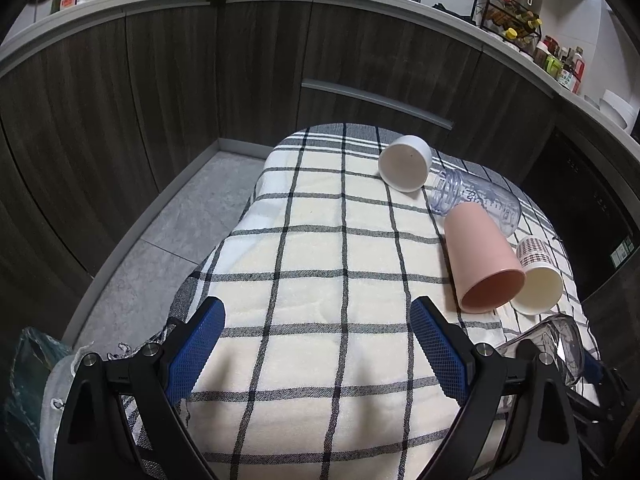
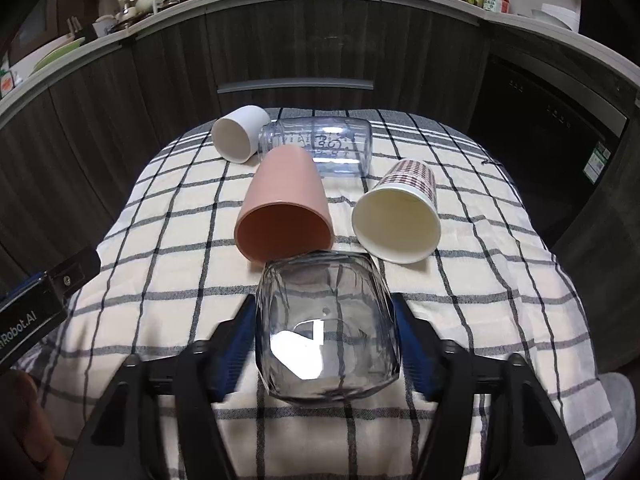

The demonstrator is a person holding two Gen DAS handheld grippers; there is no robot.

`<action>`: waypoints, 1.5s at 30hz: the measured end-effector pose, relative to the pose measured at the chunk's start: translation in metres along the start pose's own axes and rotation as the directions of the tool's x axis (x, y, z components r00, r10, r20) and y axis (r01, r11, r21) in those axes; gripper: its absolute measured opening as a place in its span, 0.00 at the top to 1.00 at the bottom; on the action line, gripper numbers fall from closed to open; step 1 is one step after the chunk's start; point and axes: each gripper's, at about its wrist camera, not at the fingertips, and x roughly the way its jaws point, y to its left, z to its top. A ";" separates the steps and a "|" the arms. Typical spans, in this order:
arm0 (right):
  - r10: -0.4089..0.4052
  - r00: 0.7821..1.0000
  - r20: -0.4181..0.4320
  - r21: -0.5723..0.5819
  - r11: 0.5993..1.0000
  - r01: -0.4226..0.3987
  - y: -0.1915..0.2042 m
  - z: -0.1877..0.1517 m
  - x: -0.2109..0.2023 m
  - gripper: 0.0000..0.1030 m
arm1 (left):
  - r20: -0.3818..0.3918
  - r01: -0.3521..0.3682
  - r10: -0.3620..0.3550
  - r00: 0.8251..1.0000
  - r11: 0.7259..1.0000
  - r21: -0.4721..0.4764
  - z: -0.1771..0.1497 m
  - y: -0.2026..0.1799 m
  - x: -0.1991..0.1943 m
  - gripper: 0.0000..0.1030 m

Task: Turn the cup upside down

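right tongs (image 2: 326, 336) grip glass cup (image 2: 326, 328); left tongs (image 1: 318, 344) released; rotate slowly, clear of pink cup (image 2: 286, 204).

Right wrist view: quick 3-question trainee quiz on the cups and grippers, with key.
1. True or false: the pink cup stands upright.
2. Which gripper holds the clear glass cup? A) left B) right
3. Fill in: the left gripper is ____ above the checked cloth.

Key: 1. False, it lies on its side beside the paper cup. 2. B, the right gripper. 3. Open.
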 end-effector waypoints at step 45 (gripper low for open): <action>0.070 0.988 0.141 0.053 0.996 -0.078 -0.081 0.039 -0.131 0.19 | 0.150 -0.020 -0.010 0.989 0.980 0.199 0.010 -0.093 -0.127 0.07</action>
